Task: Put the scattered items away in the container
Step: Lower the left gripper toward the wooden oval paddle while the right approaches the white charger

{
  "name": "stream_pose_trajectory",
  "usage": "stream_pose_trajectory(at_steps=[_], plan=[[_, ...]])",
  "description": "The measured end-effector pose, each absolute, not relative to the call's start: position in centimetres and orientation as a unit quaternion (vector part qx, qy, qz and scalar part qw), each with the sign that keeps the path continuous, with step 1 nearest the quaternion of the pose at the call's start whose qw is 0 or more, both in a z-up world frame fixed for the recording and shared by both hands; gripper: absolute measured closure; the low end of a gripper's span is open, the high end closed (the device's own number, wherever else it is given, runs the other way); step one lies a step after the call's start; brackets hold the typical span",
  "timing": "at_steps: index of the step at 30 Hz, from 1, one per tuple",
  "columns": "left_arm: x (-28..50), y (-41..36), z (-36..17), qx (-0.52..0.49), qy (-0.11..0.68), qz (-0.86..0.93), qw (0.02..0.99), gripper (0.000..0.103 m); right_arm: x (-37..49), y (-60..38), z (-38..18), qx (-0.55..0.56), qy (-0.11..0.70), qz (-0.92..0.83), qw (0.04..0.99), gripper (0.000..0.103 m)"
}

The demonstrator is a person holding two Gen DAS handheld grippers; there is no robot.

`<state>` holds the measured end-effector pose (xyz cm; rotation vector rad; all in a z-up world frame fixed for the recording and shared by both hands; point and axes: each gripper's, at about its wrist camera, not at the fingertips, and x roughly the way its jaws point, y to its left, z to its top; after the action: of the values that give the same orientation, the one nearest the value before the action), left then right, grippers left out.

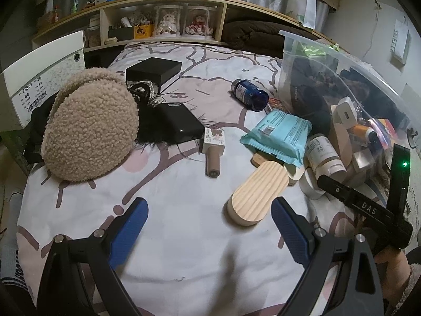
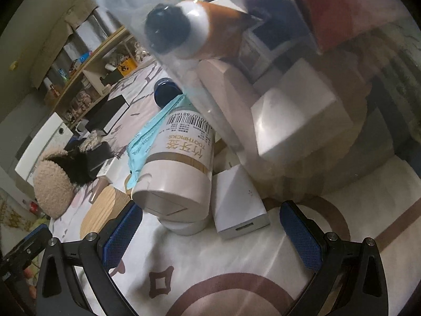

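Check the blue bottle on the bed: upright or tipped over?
Tipped over. The blue bottle lies on its side on the bedsheet, beside the clear container.

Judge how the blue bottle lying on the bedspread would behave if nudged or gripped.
The blue bottle lies on its side, so it would probably roll. Its glossy surface looks slippery. The soft bedspread may damp the rolling.

bin [image 1: 310, 52]: clear plastic, on the bed's right side, already holding boxes and bottles
toothpick jar [image 2: 179, 163]: beige, lying on its side against the bin
blue bottle [image 1: 250, 93]: on its side
wooden block [image 1: 259, 196]: pale, flat
teal pack [image 1: 279, 135]: overlapping the block's far end
tube [image 1: 213, 150]: beige, lying flat
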<state>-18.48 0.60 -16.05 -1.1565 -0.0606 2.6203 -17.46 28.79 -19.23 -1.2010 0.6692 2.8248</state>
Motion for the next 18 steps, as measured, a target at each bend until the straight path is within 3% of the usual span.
stream_pose_trajectory(at_steps=[7,12,15,18], plan=[[-18.7,0.3,-16.4,-0.405,-0.018,0.905,0.128,0.008,-17.9,27.5,-19.0,-0.392,0.206,0.896,-0.043,0.0],[-18.8,0.0,-16.6,-0.409,-0.026,0.904,0.124,0.008,-17.6,29.1,-19.0,-0.372,0.286,0.882,-0.05,0.0],[-18.7,0.1,-16.7,-0.41,-0.026,0.903,0.125,0.009,-17.4,29.2,-18.9,-0.372,0.289,0.881,-0.049,0.0],[-18.8,0.5,-17.0,-0.416,-0.03,0.898,0.141,0.024,-17.2,28.4,-18.7,-0.381,0.261,0.886,-0.039,0.0]])
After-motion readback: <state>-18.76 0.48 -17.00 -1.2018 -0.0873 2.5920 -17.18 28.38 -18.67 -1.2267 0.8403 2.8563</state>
